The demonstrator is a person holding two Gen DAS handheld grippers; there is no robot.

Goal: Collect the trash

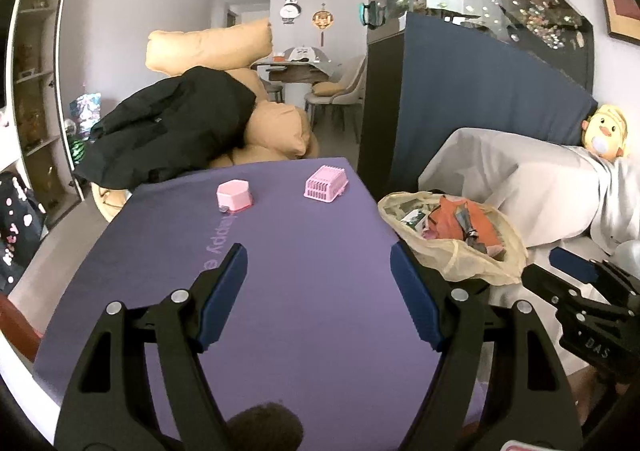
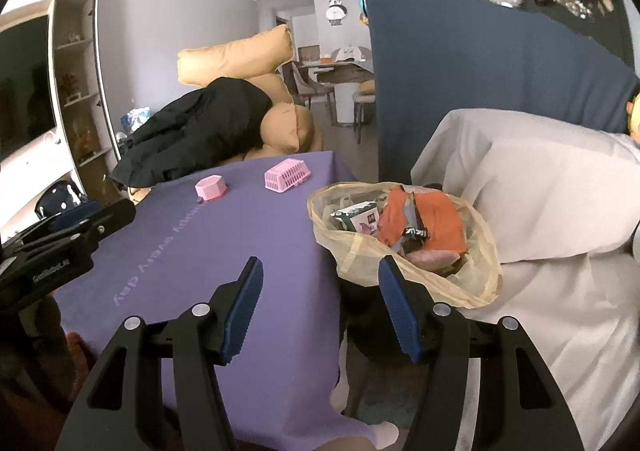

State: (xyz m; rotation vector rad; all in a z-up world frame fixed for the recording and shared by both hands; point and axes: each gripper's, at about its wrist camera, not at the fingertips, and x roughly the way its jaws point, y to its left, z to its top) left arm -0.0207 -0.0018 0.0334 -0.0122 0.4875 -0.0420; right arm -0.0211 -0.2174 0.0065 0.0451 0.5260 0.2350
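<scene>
Your left gripper (image 1: 318, 275) tilts down over the purple table (image 1: 304, 291), fingers spread wide and empty. Your right gripper (image 2: 320, 287) points likewise, fingers parted, empty, before the trash bag (image 2: 480, 251) beside the table's edge.

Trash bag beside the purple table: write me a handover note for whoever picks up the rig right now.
Left hand-held gripper: open, nothing between its jaws, above the purple tablecloth.
Right hand-held gripper: open, empty, near the table's edge by the bag.
Trash bag: yellowish, translucent, mouth open, off the table's right edge against the white-covered seat. Inside: orange wrapper, a small printed carton, other scraps.
Done: no loose trash shows on the cloth.
Left on the table: pink octagonal box and pink slotted basket, near the far edge; whether they count as trash is unclear. The bag is not yet closed.
</scene>
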